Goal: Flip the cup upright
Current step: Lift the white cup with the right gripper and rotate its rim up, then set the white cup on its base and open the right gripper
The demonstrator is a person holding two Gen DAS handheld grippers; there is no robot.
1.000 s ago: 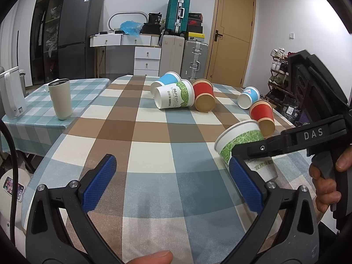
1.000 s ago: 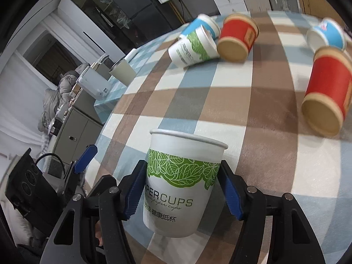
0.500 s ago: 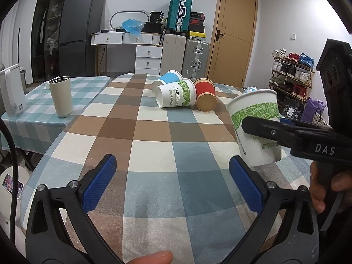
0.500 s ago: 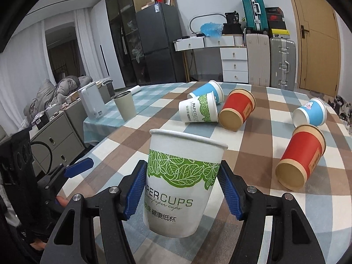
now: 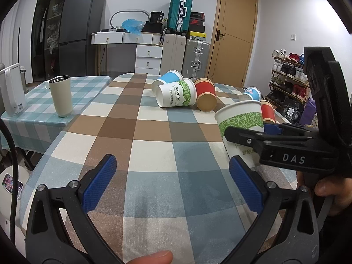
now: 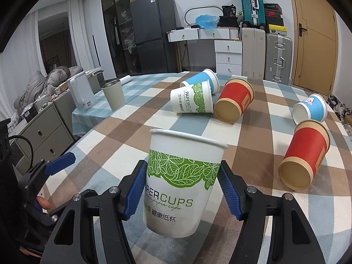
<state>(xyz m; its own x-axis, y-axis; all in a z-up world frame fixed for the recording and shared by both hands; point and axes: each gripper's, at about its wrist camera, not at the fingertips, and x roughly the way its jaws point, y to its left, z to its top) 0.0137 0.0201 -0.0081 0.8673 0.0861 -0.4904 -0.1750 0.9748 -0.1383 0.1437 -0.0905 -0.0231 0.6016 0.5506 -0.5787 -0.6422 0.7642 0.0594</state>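
Note:
My right gripper (image 6: 182,189) is shut on a white paper cup with green leaves (image 6: 180,184) and holds it upright, mouth up, low over the checked tablecloth (image 6: 136,132). The same cup (image 5: 241,121) and the right gripper (image 5: 248,136) show at the right of the left wrist view. My left gripper (image 5: 171,182) is open and empty near the table's front edge, left of the held cup. Its blue pad also shows in the right wrist view (image 6: 61,162).
Several cups lie on their sides farther back: a white-green one (image 6: 191,98), a blue one (image 6: 203,80), a red one (image 6: 234,101), another blue one (image 6: 311,107) and a red one (image 6: 304,156) at right. A beige tumbler (image 5: 61,95) and white appliance (image 5: 12,90) stand left.
The right gripper has turned the white-green cup from tilted to upright and lowered it toward the tablecloth. The left gripper has stayed open and still.

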